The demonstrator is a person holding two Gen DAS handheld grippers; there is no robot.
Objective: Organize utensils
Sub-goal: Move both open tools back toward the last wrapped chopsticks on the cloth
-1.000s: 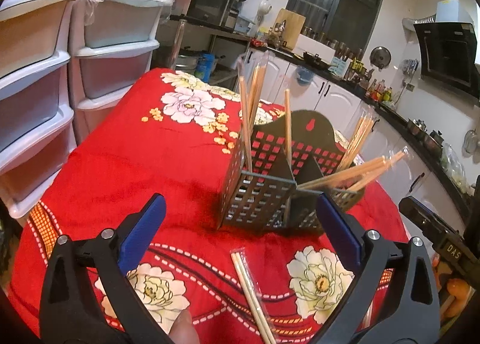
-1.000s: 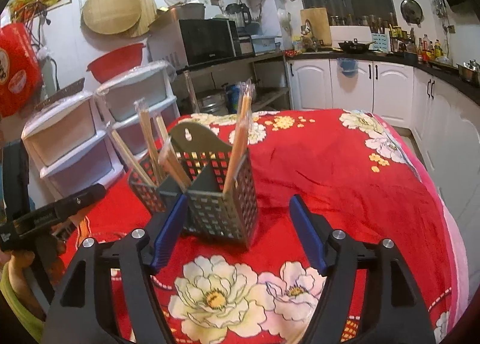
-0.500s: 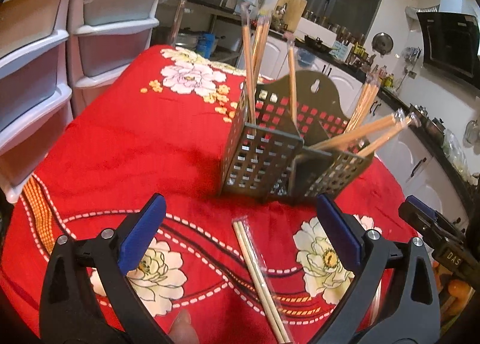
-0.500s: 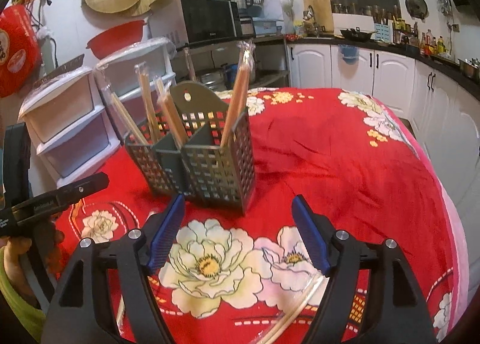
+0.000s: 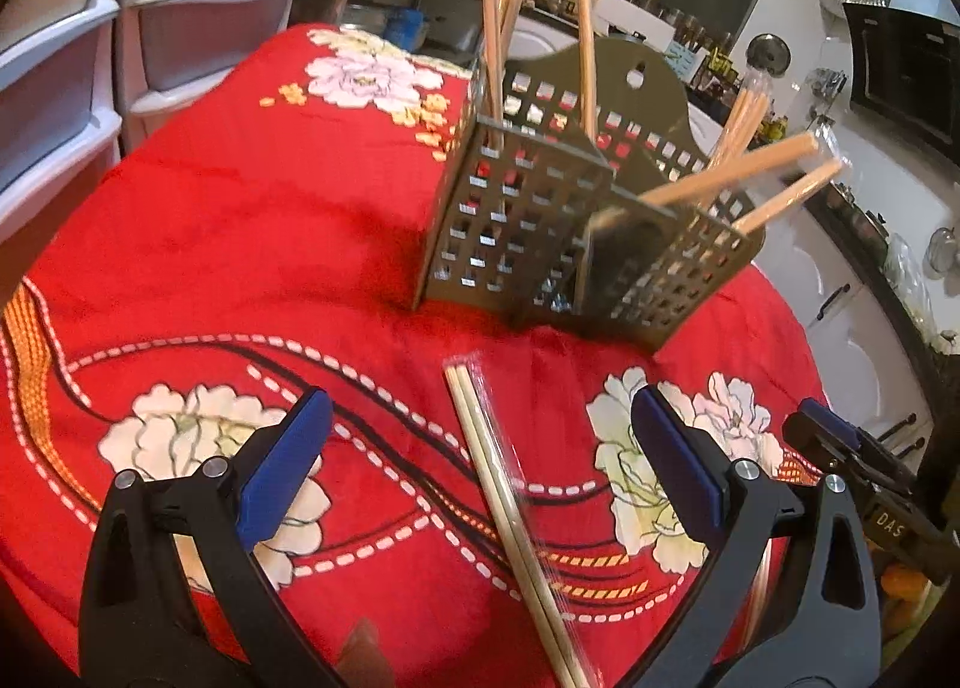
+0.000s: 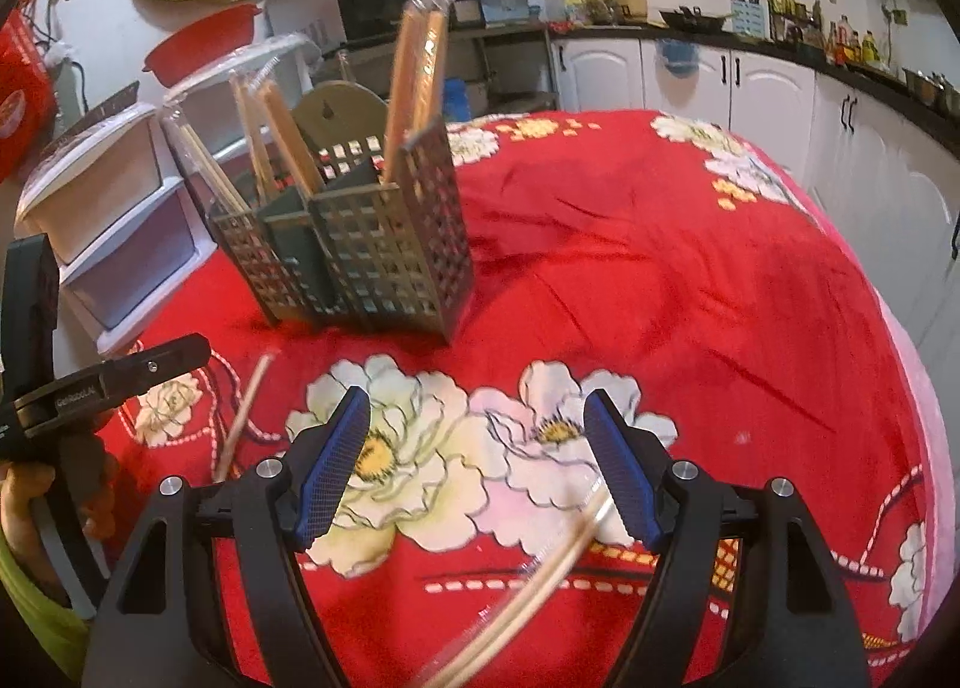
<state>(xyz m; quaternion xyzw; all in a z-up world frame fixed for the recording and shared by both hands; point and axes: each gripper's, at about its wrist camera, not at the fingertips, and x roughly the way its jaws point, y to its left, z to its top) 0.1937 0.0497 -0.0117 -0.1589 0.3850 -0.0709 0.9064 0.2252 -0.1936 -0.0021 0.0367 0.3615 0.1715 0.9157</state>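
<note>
On the red tabletop (image 5: 240, 220) the caddy (image 5: 558, 232) stands mid-cloth, already holding chopsticks. 1 wrapped pair (image 5: 510, 508) lies nearer the front edge, between the left claw (image 5: 480, 472), open and empty. Lower squarely and pinch mid-length. The right claw (image 6: 477, 469), also open, holds nothing.

Beyond the left claw (image 5: 480, 460) with its matt blue pads, glossy clear-wrapped wooden chopsticks (image 5: 510, 502) lie on plush red cloth (image 5: 240, 220) before a perforated matt holder (image 5: 540, 220).

Both grippers (image 5: 480, 466) (image 6: 477, 463): black plastic frames, blue textured pads (image 6: 333, 466), silver screws, white lettering.
</note>
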